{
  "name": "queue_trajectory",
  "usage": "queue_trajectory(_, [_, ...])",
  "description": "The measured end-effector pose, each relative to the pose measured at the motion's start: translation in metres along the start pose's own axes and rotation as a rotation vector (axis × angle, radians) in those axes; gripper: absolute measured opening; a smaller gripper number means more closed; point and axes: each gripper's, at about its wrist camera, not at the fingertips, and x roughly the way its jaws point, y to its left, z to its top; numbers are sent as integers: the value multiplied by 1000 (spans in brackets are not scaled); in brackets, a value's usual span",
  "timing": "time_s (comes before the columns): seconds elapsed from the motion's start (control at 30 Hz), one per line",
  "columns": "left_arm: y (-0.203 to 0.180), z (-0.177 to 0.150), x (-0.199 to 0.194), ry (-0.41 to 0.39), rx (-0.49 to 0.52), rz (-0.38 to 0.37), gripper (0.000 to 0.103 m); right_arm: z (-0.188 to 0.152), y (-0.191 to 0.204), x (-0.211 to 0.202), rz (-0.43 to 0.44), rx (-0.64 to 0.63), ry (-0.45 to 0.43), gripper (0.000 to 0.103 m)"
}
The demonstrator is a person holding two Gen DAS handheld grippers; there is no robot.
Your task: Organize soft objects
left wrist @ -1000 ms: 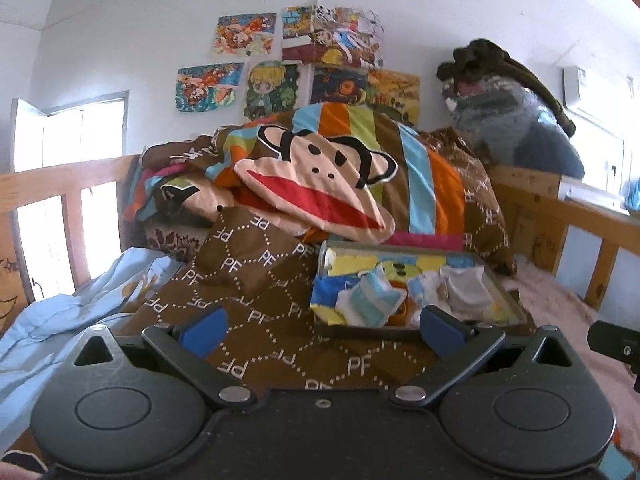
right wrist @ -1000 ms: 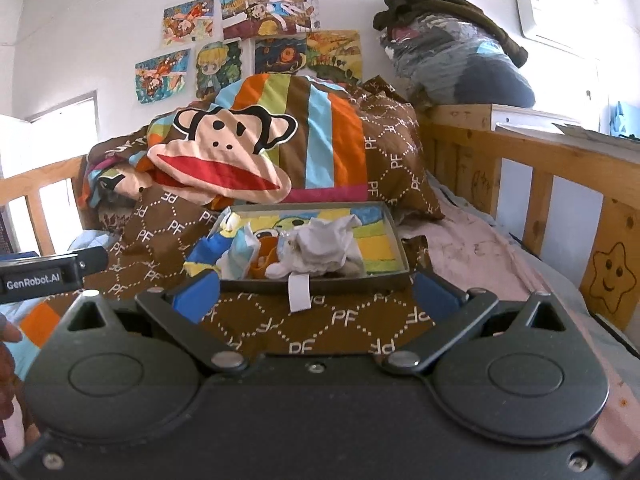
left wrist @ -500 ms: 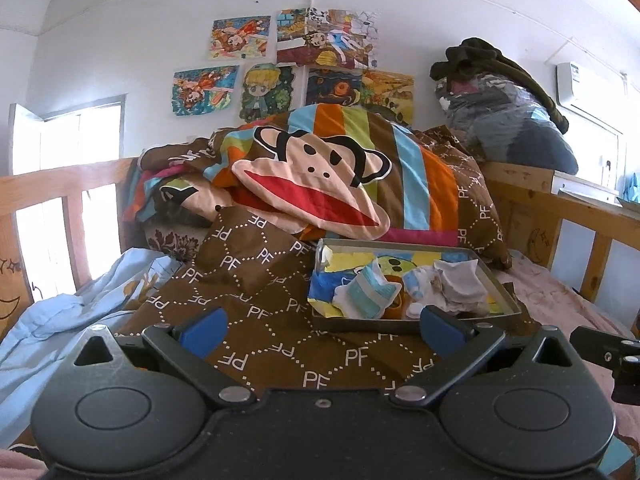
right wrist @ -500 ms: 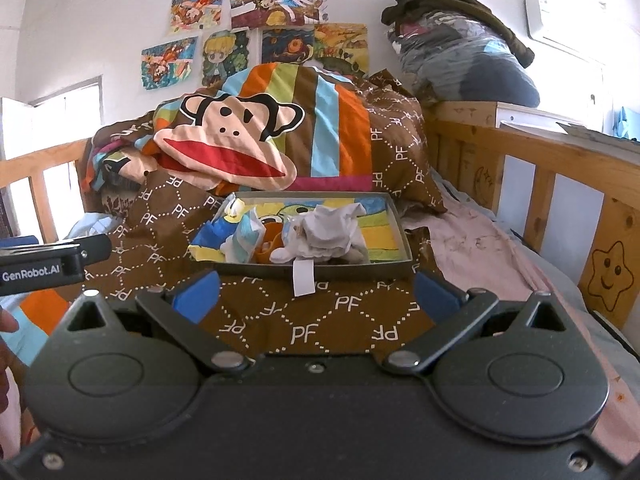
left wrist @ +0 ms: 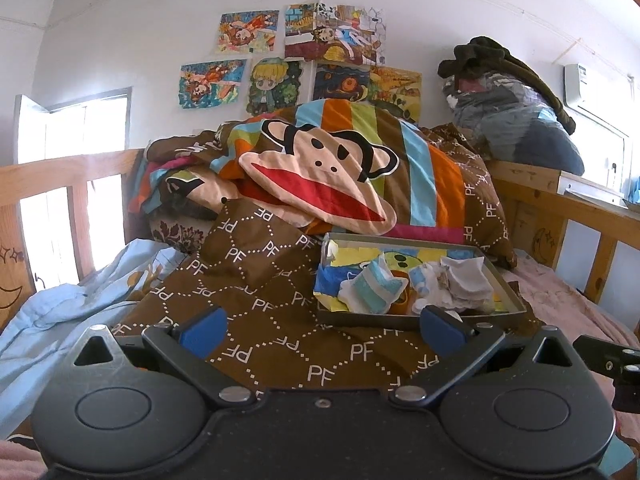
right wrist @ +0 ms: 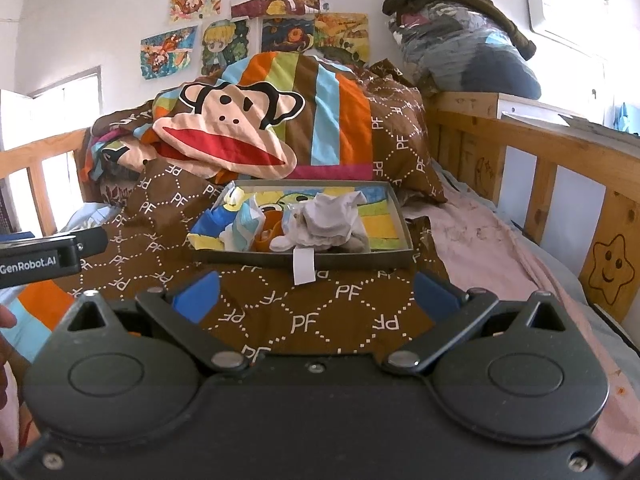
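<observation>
A shallow grey tray (left wrist: 362, 321) (right wrist: 352, 259) lies on the brown PF quilt (left wrist: 272, 320) (right wrist: 312, 320) on the bed. Inside it are a blue-and-white striped sock (left wrist: 370, 290) (right wrist: 249, 224), a crumpled white cloth (left wrist: 466, 284) (right wrist: 332, 216) and something orange between them. A white tag (right wrist: 303, 267) hangs over the tray's near wall. My left gripper (left wrist: 322, 330) is open, a short way in front of the tray. My right gripper (right wrist: 316, 294) is open too, just short of the tray. Neither holds anything.
A monkey-face cushion (left wrist: 316, 176) leans on striped bedding behind the tray. Wooden bed rails (right wrist: 532, 160) run along the right, with bundled clothes (right wrist: 460, 44) on top. A light blue sheet (left wrist: 64, 304) lies left. The other gripper's body (right wrist: 44, 258) shows at the left edge.
Both grippers have drawn back a little from the tray, and both views have tilted slightly. The tray's contents have not moved, and both grippers stay open.
</observation>
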Motion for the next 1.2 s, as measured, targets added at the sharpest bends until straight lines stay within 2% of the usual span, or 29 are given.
queue_trajectory(1.2, [-3, -3, -2, -10, 22, -19, 102, -2, -3, 8, -3, 4, 8, 103])
